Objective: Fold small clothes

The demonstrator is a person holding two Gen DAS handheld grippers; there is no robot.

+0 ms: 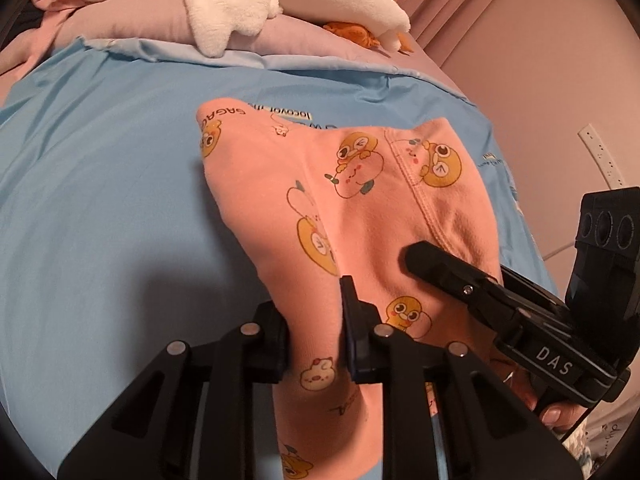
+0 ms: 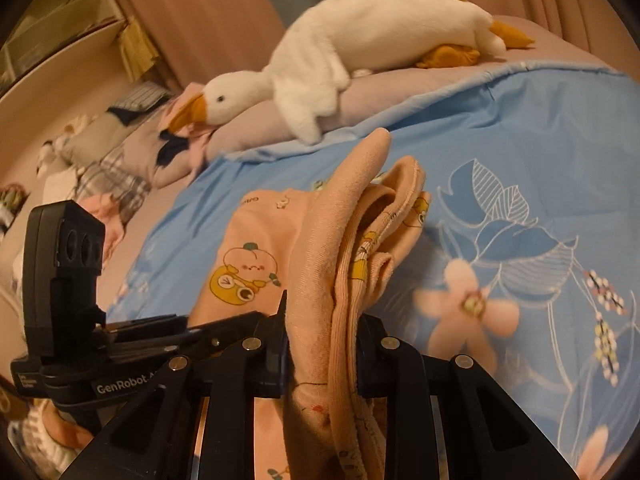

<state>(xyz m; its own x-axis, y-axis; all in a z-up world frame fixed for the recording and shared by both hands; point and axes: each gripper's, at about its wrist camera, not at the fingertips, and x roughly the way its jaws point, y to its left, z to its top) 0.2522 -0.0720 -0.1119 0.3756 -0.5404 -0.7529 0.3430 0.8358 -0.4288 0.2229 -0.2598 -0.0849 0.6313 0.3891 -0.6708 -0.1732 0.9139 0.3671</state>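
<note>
A small pink garment (image 1: 360, 208) printed with yellow cartoon ducks lies on the blue bed cover (image 1: 100, 184). My left gripper (image 1: 314, 320) is shut on a fold of the garment at its near edge. My right gripper (image 1: 412, 258) shows at the right of the left wrist view, its fingers pressed on the same garment. In the right wrist view my right gripper (image 2: 320, 328) is shut on a bunched, raised edge of the garment (image 2: 344, 240). The left gripper's body (image 2: 64, 280) stands at the left there.
A white plush goose (image 2: 360, 40) lies on a pink pillow (image 2: 256, 128) at the head of the bed. Folded clothes and cushions (image 2: 112, 152) are piled at the far left. The blue cover carries a flower print (image 2: 472, 304). A wall (image 1: 540, 60) stands to the right.
</note>
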